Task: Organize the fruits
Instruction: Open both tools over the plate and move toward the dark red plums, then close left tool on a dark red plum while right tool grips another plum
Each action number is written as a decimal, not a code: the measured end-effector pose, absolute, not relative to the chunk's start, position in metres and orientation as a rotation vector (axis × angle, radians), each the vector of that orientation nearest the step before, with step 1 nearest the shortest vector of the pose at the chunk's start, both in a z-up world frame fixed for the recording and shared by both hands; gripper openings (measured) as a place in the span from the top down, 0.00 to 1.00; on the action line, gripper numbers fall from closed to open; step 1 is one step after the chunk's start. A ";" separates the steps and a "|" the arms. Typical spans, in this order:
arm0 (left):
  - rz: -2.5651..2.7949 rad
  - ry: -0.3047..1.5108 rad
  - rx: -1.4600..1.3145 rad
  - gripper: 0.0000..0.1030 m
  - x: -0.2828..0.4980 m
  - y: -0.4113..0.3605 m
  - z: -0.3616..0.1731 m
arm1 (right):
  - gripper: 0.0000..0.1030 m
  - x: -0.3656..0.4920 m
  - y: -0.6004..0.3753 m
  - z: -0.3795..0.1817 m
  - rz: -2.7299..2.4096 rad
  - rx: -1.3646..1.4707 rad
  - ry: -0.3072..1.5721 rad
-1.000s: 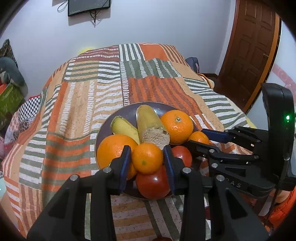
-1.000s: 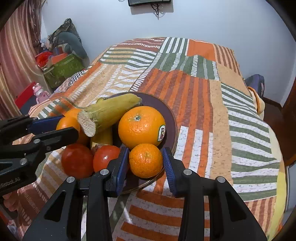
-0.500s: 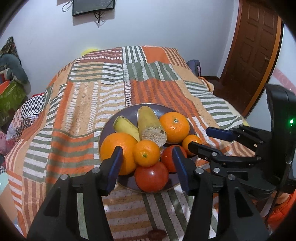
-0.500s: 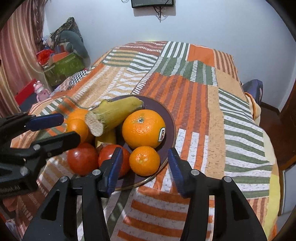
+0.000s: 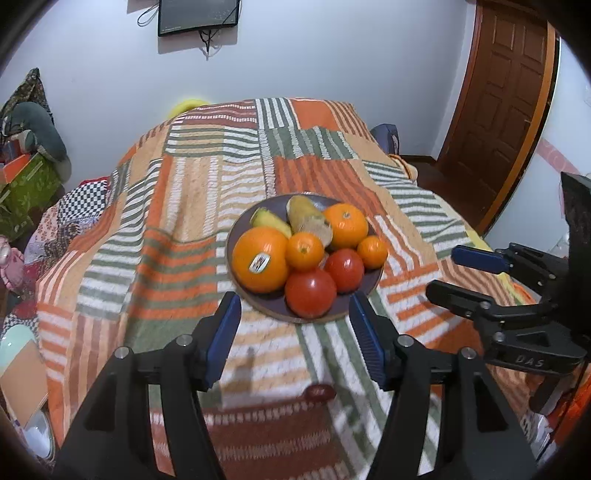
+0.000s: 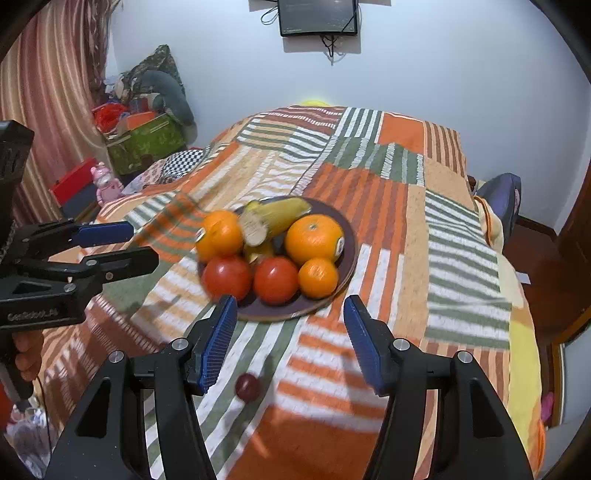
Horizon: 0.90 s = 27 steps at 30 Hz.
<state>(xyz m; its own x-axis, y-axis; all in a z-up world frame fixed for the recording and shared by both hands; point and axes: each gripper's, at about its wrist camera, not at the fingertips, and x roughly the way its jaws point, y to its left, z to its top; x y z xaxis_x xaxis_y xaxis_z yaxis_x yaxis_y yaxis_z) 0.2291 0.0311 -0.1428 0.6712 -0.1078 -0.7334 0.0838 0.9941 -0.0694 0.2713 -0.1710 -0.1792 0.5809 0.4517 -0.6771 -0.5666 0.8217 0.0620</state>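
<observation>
Both our left gripper [image 5: 293, 325] and right gripper [image 6: 288, 328] hang spread apart, holding nothing, just below the plate [image 5: 236, 236] of fruit mid-frame. Tomatoes [image 5: 311, 292] probably bruise easily, so we'd pinch gently across the middle; the oranges [image 5: 260, 264] look firmer but rollable.

Two fisheye views, each looking fwd along its own tongs, angled down at a bed. Left cam faces the fruit plate [image 5: 236, 236] from near the foot, door on the right. Right cam sits just beside it, curtain on the left. Both share the plate, quilt [image 5: 207, 177] & wall screen [image 6: 317, 16]; each sees the other tongs.
</observation>
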 end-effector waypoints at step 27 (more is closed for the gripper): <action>-0.170 1.030 -0.048 0.55 0.205 0.016 -0.227 | 0.64 0.247 -0.154 -0.249 0.651 -0.196 0.918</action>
<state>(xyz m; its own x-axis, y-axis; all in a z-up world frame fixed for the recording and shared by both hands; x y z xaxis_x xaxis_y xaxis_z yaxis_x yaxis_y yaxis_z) 0.2050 0.0162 -0.2266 0.5030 -0.1633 -0.8487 0.1182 0.9858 -0.1196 0.2468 -0.1536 -0.2491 0.4325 0.4379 -0.7882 -0.5990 0.7929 0.1119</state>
